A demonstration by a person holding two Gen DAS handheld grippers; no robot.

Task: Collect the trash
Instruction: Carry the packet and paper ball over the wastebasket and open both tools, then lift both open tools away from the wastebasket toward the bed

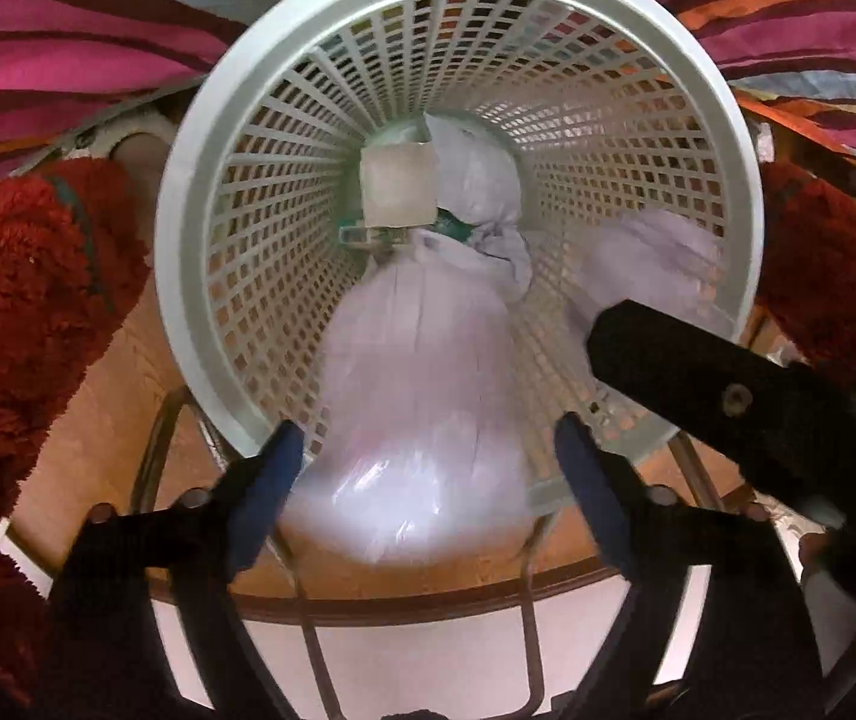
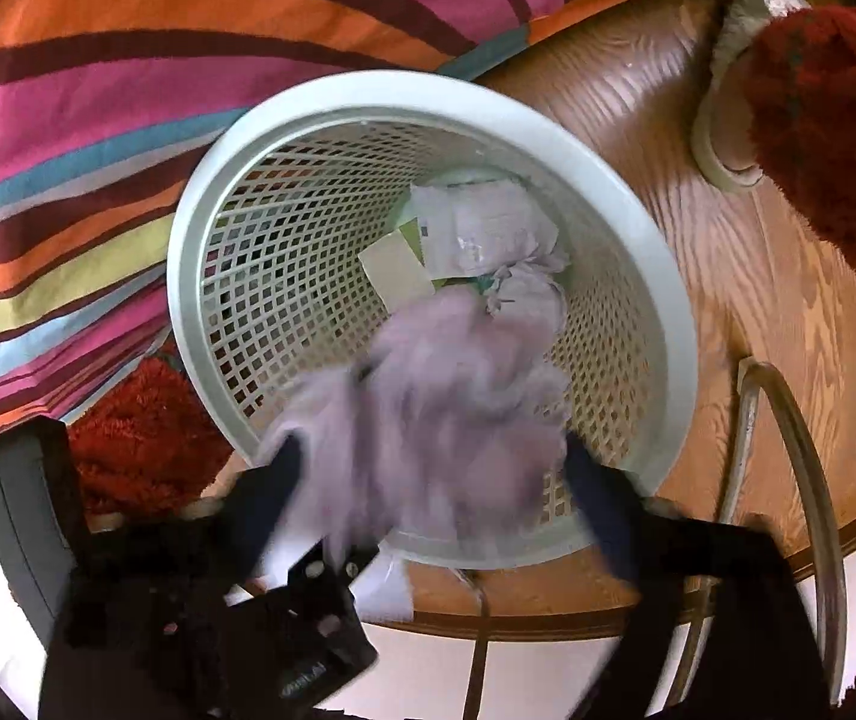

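in the left wrist view, a red shaggy rug fills the left edge, its lower part cut off by the frame, and a striped cloth of pink, maroon and orange runs across the top. right of the rug stands the white lattice basket on a wooden floor. deep inside it lie a pale square of card, crumpled white paper and something green that is too hidden to make out. a pale lilac plastic bag, blurred, stretches from the basket's near rim down into it. the left gripper stands released, its blue-padded fingers either side of the bag with gaps showing, not pressing it. thin metal bars pass under it, partly covered by the gripper. further right, a second blurred lilac bundle sits against the basket's inner wall, half hidden behind the black body of the right gripper, which cuts across the rim; its fingertips cannot be seen here.

in the right wrist view, the left gripper's grey-black body stands at the lower left, cut off. the basket is centre, the striped cloth above it. the lilac bag is a smear over the near rim, hiding much of the lattice. the right gripper is spread wide; the bag lies between its fingers, and the blur hides whether the pads touch it. at the right, a curved metal rail and more red rug.
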